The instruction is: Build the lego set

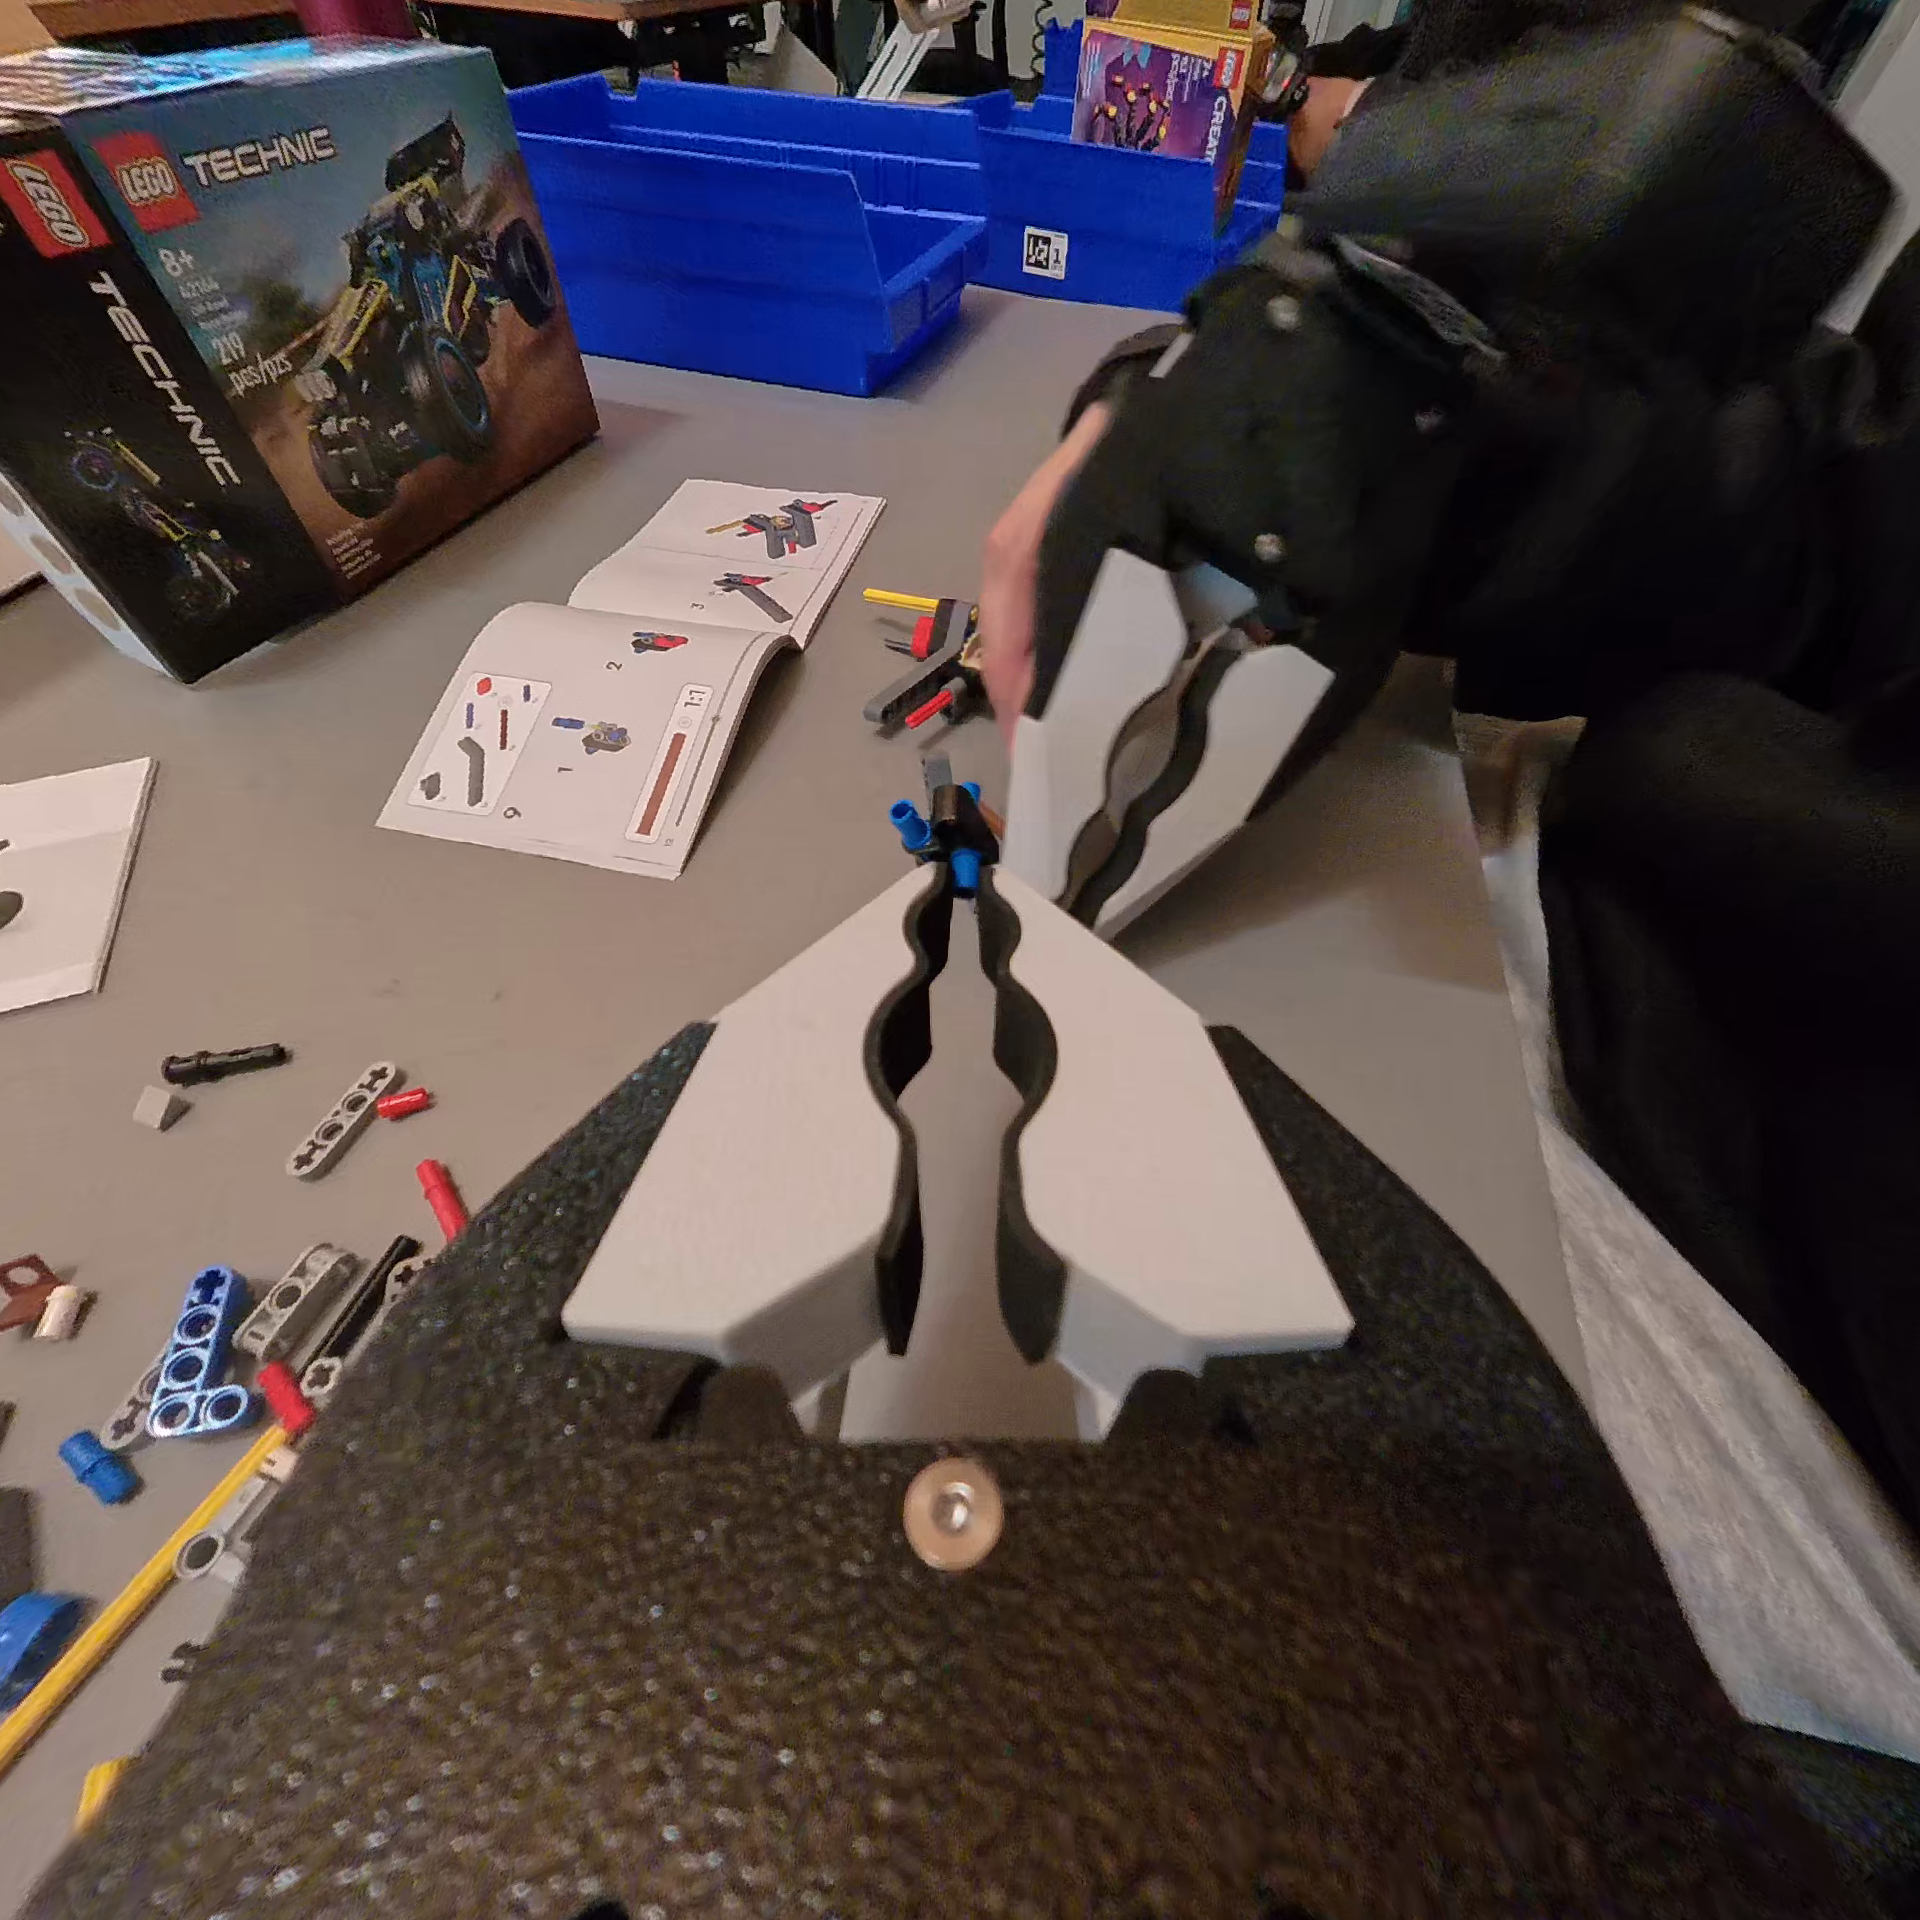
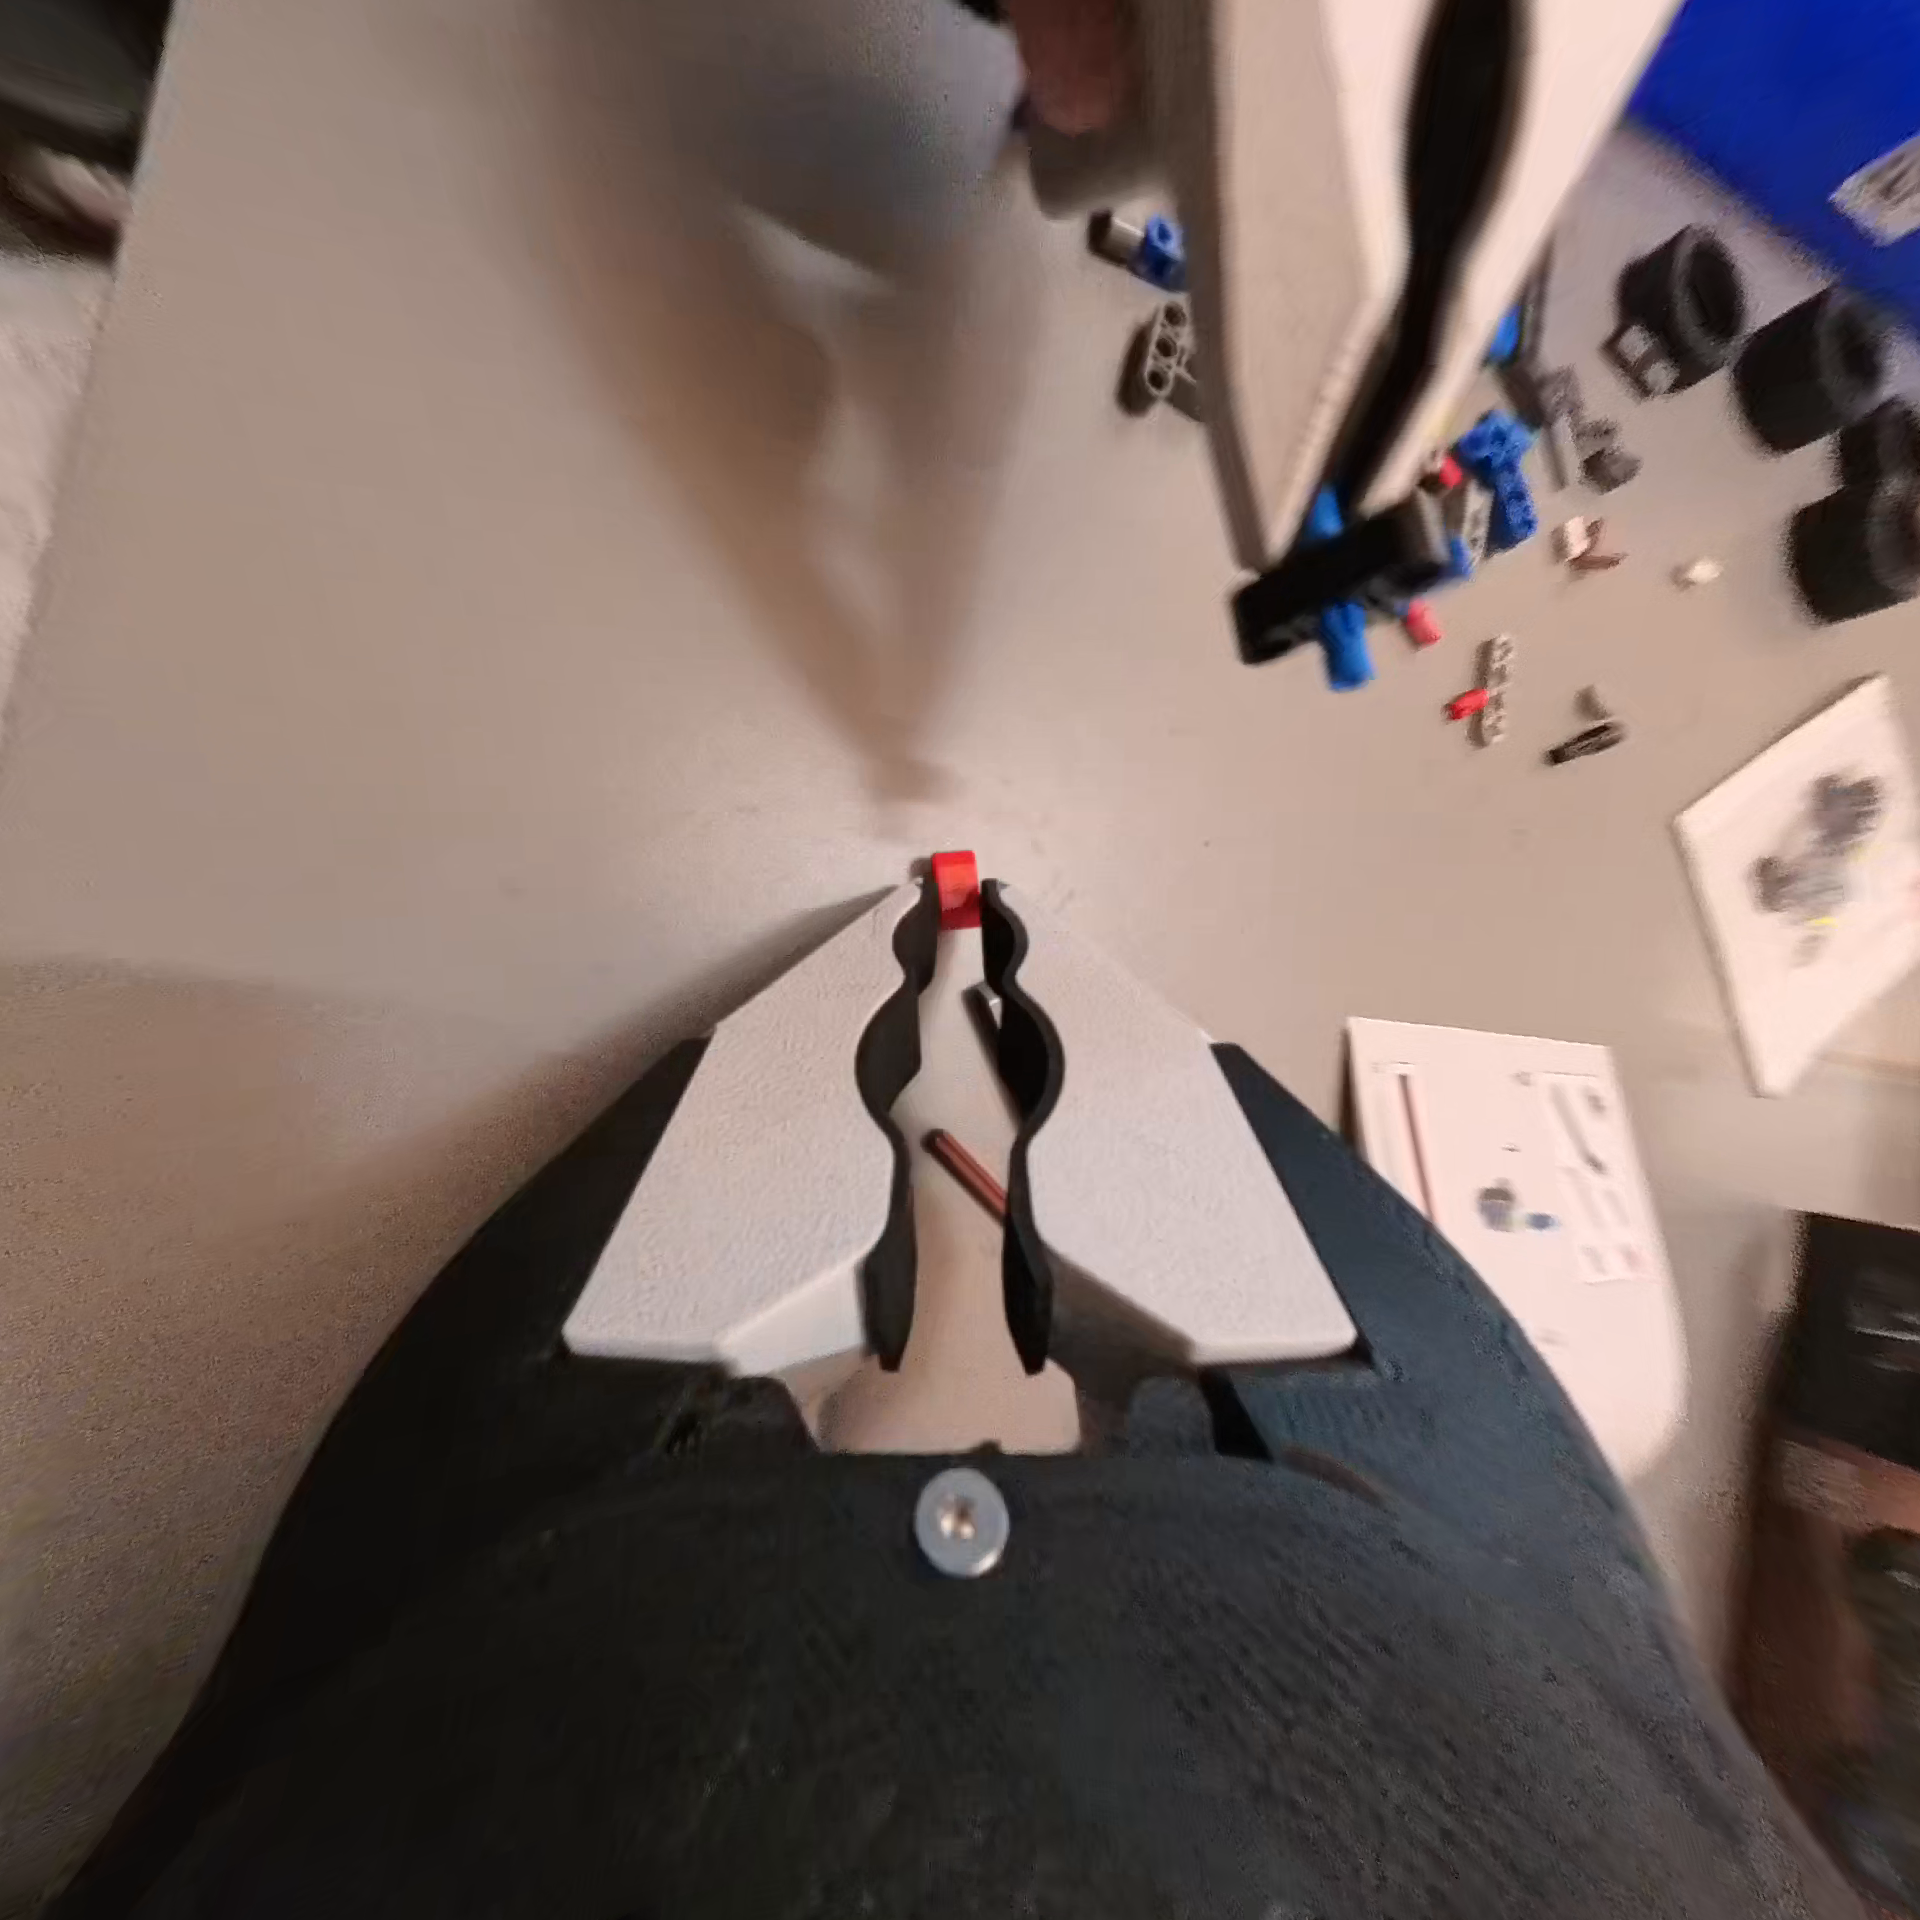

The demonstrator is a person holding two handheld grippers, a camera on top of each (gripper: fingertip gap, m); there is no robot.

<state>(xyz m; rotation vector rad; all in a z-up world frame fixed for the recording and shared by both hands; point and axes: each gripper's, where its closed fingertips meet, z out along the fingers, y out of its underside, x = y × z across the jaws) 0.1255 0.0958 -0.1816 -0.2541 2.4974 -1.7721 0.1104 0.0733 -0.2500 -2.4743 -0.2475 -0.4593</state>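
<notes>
My left gripper (image 1: 961, 883) is shut on a small black beam assembly with blue pins (image 1: 943, 821) and holds it above the grey table (image 1: 520, 966). My right gripper (image 2: 956, 896) is shut on a small red piece (image 2: 954, 883) at its fingertips. In the left wrist view the right gripper (image 1: 1081, 904) points down, with its tip just right of the black assembly. In the right wrist view the left gripper (image 2: 1340, 520) shows at upper right with the black and blue assembly (image 2: 1335, 603). A brown axle (image 2: 966, 1169) lies on the table under my right fingers.
A boxed set (image 1: 291, 343) stands at back left, with blue bins (image 1: 748, 239) behind it. An open instruction booklet (image 1: 623, 707) lies mid-table, with a part-built grey, red and yellow piece (image 1: 925, 665) beside it. Loose parts (image 1: 208, 1351) lie at left. Black tyres (image 2: 1818, 384) sit near the bins. Left tips to right tips: about 7 cm. The brown axle (image 2: 966, 1169) is about 6 cm from my right fingertips and 11 cm from my left.
</notes>
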